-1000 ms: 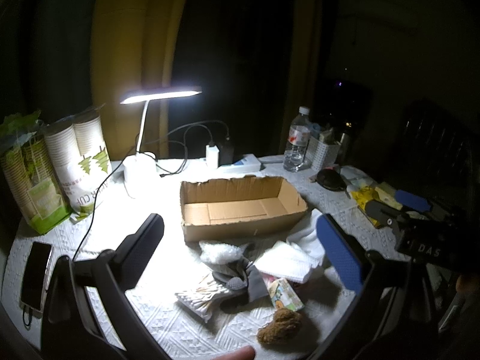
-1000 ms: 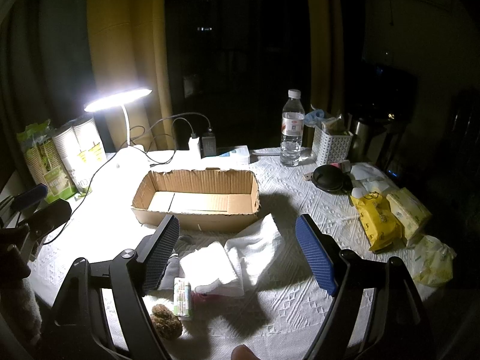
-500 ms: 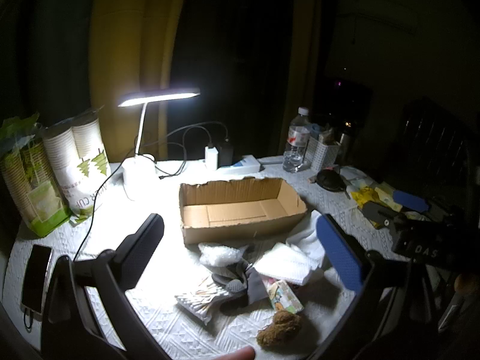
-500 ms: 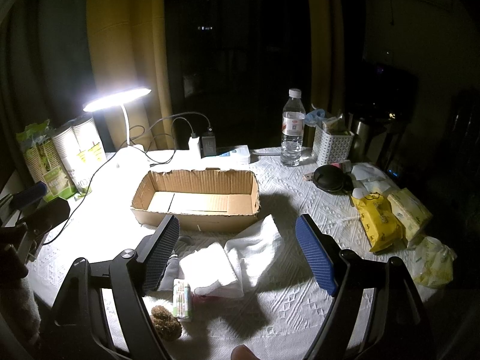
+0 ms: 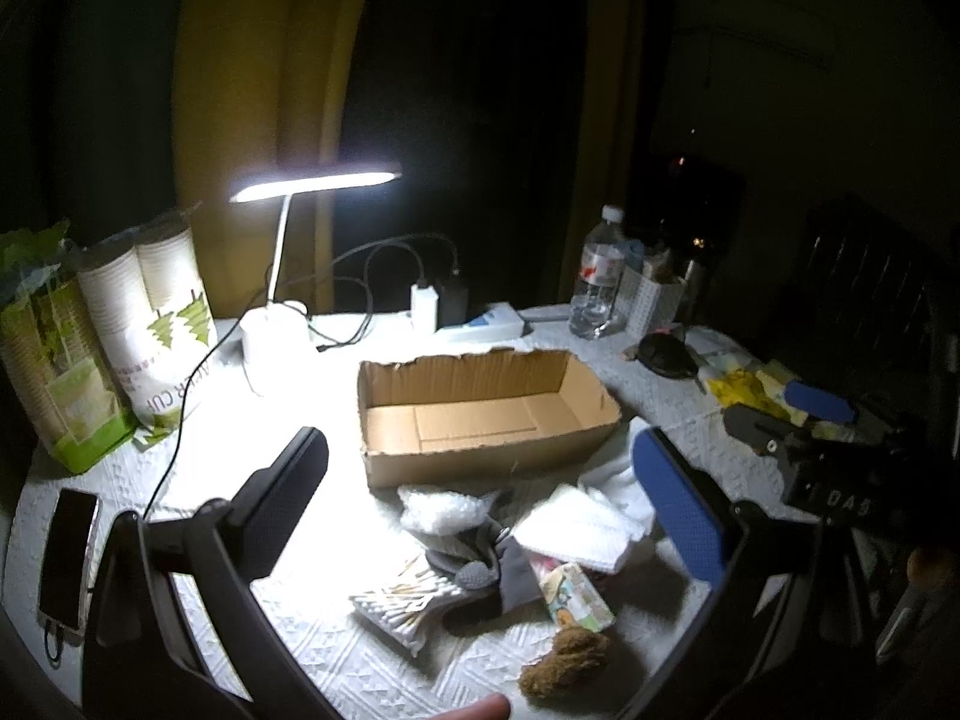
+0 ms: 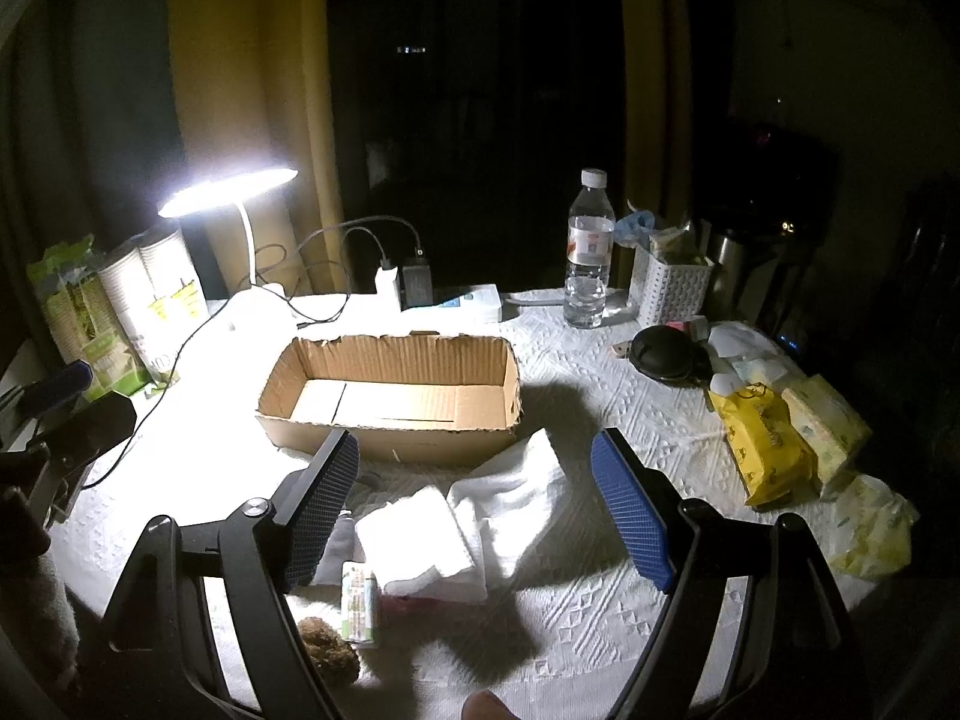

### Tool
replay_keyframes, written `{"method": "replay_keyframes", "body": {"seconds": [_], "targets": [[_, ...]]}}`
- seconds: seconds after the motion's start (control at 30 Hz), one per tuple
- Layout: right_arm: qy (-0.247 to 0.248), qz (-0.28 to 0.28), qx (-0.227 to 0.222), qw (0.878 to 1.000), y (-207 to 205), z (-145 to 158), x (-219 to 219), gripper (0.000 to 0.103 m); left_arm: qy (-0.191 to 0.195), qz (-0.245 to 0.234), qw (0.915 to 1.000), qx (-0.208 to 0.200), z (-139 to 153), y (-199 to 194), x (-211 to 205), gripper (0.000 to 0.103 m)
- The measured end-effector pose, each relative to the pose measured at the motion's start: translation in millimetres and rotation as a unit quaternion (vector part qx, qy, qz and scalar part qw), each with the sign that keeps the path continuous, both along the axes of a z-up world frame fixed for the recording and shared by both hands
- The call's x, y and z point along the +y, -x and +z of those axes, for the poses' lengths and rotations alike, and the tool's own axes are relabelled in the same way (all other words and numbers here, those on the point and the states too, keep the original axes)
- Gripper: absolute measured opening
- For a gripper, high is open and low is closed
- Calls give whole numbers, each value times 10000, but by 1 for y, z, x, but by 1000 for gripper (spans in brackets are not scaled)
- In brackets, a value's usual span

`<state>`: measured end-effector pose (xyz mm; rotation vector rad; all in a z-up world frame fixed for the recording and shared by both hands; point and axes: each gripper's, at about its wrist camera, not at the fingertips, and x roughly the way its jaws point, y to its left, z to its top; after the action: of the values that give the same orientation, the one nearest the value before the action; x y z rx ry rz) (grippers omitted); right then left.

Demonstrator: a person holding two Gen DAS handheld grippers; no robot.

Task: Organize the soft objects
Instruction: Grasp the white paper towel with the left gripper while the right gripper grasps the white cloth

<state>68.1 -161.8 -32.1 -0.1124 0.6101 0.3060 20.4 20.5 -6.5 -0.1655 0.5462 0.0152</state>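
two open, empty claws, left claw (image 5: 480,516) and right claw (image 6: 474,510), still hover unmoved over soft items; cardboard box (image 6: 396,396) mid-counter remains empty

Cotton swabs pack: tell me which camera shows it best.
The left wrist view. The cotton swabs pack lies lit and unobstructed between the open left gripper fingers. In the right wrist view I cannot find it; the right gripper's left finger covers that area.
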Motion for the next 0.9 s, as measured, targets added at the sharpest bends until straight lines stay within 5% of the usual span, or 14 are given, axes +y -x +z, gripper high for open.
{"method": "replay_keyframes", "body": {"seconds": [0.63,0.9], "targets": [[177,104,1173,9929,-52,-78,-12,83,-122,62,9914,1299,-103,-44,25,102],[214,-93,1427,9895,-77,-107,-26,82,-63,-288,9877,1537,-120,-62,5,101]]}}
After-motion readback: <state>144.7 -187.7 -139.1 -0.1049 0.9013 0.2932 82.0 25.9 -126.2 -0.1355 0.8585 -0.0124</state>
